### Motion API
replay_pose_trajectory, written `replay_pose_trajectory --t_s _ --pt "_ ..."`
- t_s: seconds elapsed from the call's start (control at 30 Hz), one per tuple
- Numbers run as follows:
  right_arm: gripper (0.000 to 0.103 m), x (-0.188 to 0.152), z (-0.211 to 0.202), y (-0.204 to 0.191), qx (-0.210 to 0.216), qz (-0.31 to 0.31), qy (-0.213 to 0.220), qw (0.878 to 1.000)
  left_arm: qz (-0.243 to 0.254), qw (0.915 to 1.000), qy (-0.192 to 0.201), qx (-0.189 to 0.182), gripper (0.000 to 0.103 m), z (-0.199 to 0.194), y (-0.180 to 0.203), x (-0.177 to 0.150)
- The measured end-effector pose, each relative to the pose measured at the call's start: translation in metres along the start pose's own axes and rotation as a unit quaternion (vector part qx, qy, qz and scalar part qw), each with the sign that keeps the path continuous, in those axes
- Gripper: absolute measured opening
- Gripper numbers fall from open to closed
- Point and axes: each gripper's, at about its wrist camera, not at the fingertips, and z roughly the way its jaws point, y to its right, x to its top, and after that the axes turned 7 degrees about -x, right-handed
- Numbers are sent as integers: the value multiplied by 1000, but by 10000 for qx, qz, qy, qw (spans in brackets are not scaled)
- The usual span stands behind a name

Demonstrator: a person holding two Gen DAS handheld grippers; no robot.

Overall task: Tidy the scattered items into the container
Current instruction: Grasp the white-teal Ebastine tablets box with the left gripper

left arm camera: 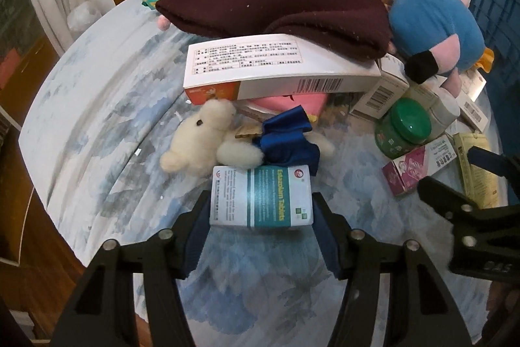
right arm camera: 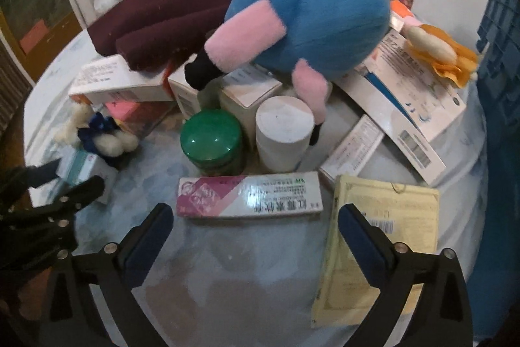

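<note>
Tablet box (left arm camera: pixel 262 196) clamped between left tongs (left arm camera: pixel 260 217); right tongs (right arm camera: pixel 255 225) agape.

Two plush toys: a big blue-and-pink one (right arm camera: pixel 308 8) and a small cream bear (left arm camera: pixel 201 139). One maroon knit cloth (left arm camera: pixel 276 8). One green-lidded jar (right arm camera: pixel 213 140), one white tub (right arm camera: pixel 282 132). One yellow flat packet (right arm camera: pixel 380 243). One blue crate (right arm camera: pixel 500 31). Cartons lie heaped, at least seven, among them a teal tablet box (left arm camera: pixel 261 197) and a magenta box (right arm camera: pixel 248 195).
</note>
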Motion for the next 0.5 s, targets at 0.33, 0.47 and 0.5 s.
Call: replay_pose_trajectory --t_s 0.33,0.47,0.5 --pt "103 8 12 -25 -74 -449 89 9989 30 10000 -44 2 59 9 -10 1" --pt "98 6 4 -31 160 -381 128 9991 11 10000 -78 7 59 9 -18 2" --pt "98 7 4 -31 126 -375 131 9991 11 10000 -89 3 59 9 -20 3"
